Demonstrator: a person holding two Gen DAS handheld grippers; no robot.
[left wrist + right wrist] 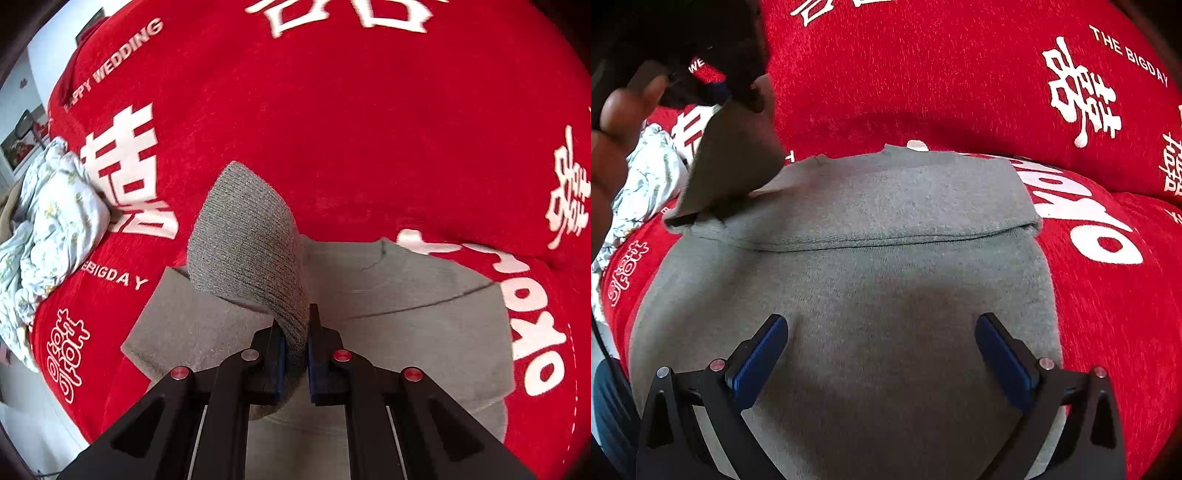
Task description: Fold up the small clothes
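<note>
A grey knit sweater lies spread on a red cover, with one fold line across its upper part. My left gripper is shut on the sweater's ribbed grey sleeve and holds it lifted above the body. In the right wrist view the left gripper shows at the upper left with the raised sleeve hanging from it. My right gripper is open and empty, hovering just above the sweater's lower part.
The red cover with white lettering spans the whole surface. A crumpled pale floral cloth lies at the left edge; it also shows in the right wrist view. A hand is at the far left.
</note>
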